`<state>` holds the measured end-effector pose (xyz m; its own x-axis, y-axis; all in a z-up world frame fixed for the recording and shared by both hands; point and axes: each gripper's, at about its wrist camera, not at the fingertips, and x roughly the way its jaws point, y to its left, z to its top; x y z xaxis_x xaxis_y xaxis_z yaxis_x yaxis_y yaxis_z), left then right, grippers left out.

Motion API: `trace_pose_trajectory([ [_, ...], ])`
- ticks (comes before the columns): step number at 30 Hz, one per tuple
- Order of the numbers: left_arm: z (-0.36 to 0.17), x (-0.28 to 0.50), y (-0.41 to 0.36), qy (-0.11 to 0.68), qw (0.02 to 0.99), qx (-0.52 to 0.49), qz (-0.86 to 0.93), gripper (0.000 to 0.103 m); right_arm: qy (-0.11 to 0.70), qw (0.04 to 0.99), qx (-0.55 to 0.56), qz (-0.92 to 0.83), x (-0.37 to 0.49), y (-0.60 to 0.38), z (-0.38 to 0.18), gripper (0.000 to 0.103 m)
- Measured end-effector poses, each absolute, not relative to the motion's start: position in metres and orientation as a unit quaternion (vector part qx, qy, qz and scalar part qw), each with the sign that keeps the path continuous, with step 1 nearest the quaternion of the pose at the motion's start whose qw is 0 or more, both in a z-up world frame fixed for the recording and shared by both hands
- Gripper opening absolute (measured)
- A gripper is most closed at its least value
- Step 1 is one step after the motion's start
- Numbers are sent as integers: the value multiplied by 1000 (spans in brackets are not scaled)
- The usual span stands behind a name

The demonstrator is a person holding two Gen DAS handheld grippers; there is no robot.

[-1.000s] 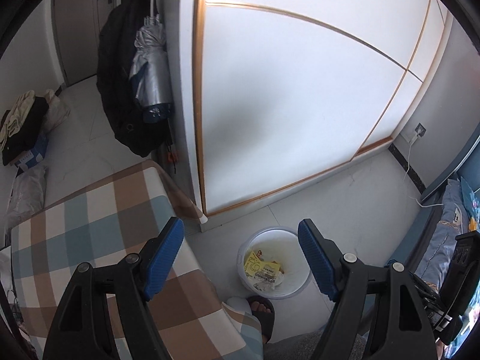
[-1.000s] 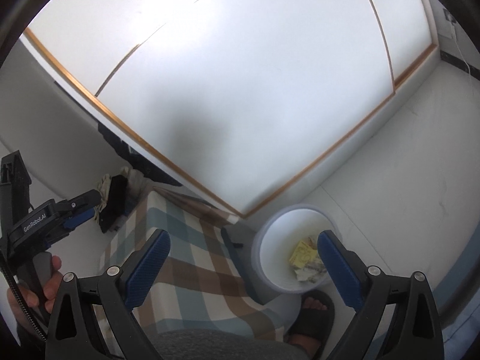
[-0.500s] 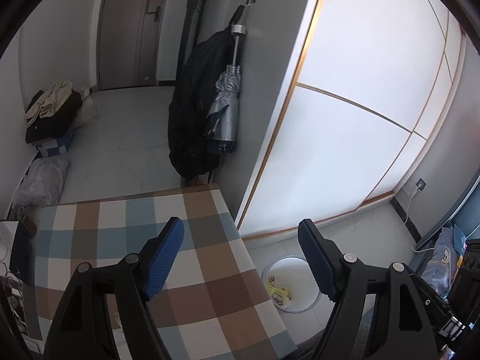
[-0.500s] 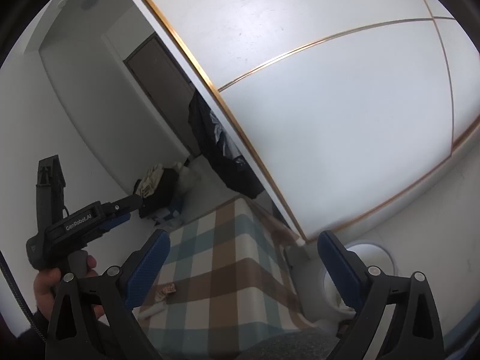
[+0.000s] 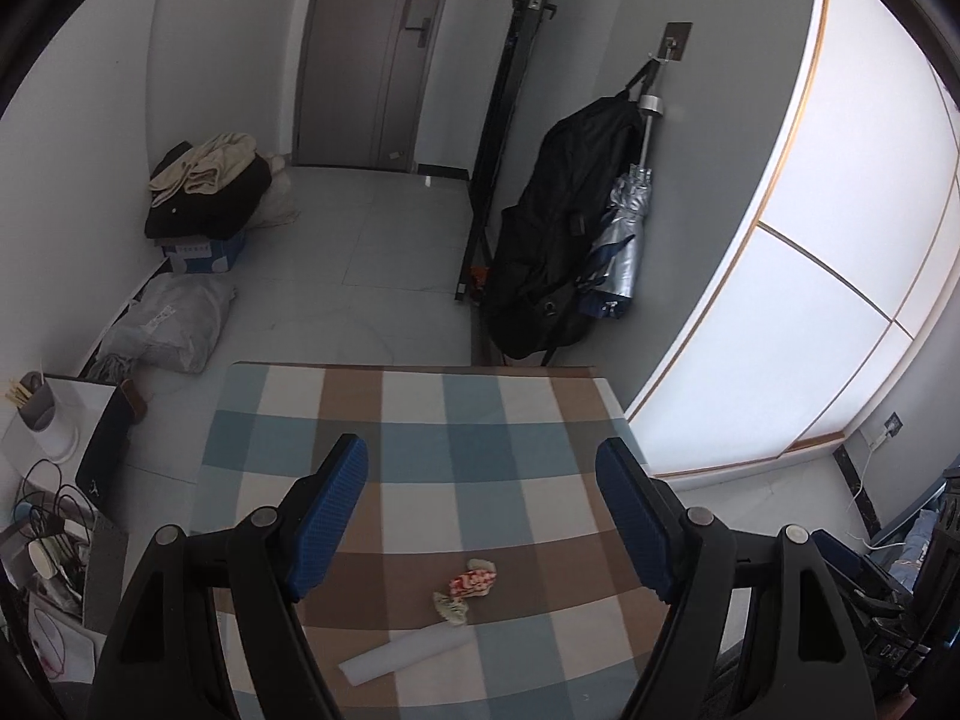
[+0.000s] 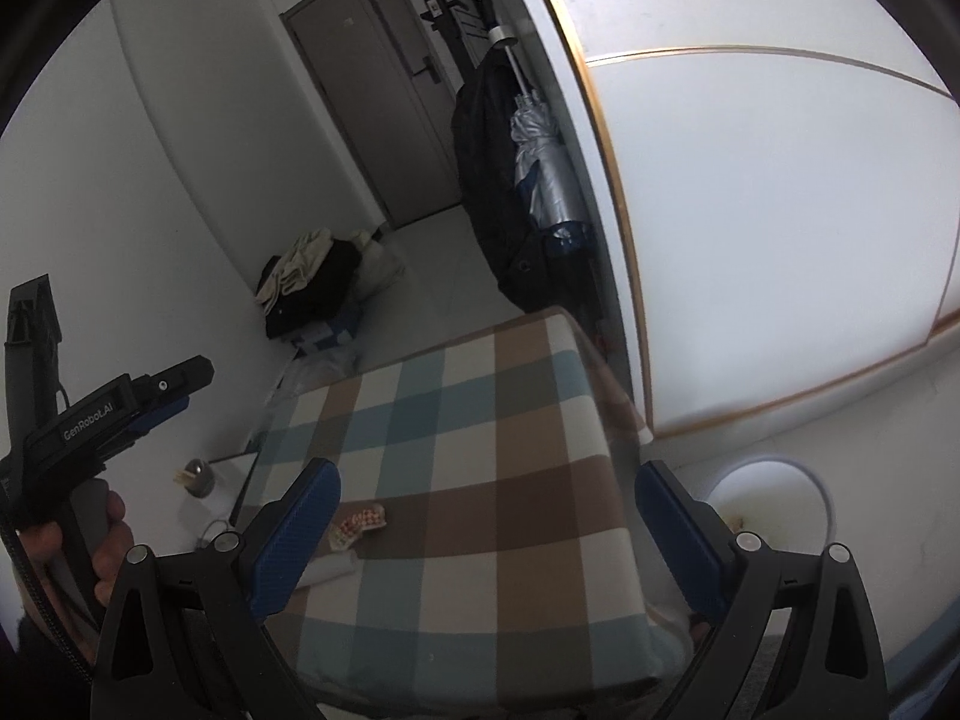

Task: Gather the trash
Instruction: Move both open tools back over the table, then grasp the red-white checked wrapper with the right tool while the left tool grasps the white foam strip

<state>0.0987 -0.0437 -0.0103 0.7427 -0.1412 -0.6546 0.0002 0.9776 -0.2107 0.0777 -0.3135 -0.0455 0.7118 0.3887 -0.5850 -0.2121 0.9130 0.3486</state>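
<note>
A red-and-white crumpled wrapper (image 5: 473, 581), a small greenish scrap (image 5: 451, 605) and a white paper roll (image 5: 405, 651) lie on the checked tablecloth (image 5: 420, 456) near its front. The wrapper also shows in the right wrist view (image 6: 360, 523). My left gripper (image 5: 480, 513) is open and empty, above the table, with the trash just below its jaws. My right gripper (image 6: 487, 540) is open and empty over the table's right part. The white trash bin (image 6: 786, 504) stands on the floor right of the table. The left gripper's body (image 6: 108, 408) shows in the right wrist view.
A black bag and a silver umbrella (image 5: 618, 240) hang on the wall behind the table. Clothes on a box (image 5: 204, 192) and a grey sack (image 5: 168, 324) lie on the floor at left. A side stand with a cup (image 5: 36, 408) and cables is at the table's left.
Both grippers have swung up and away from the bin on the floor toward the table. The trash on the tablecloth has come into view. Both stay open.
</note>
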Motion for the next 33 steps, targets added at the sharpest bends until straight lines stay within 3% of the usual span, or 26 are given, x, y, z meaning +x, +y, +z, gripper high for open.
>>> trace_pose_trajectory([
  [16,-76,93,60,417,891,-181,9,76,464,856,47,223,122,-176,-114,98],
  [23,-83,90,80,422,883,-204,7,75,514,828,43,221,141,-134,-141,88],
  [30,-88,87,91,427,877,-220,5,75,537,821,27,192,152,-115,-161,64],
  [31,-88,87,91,427,877,-220,6,75,530,827,18,189,151,-113,-160,60],
  [32,-88,87,91,427,877,-221,5,76,528,828,10,189,151,-111,-160,45],
  [33,-88,87,91,427,877,-221,5,76,527,828,5,189,151,-109,-160,43],
])
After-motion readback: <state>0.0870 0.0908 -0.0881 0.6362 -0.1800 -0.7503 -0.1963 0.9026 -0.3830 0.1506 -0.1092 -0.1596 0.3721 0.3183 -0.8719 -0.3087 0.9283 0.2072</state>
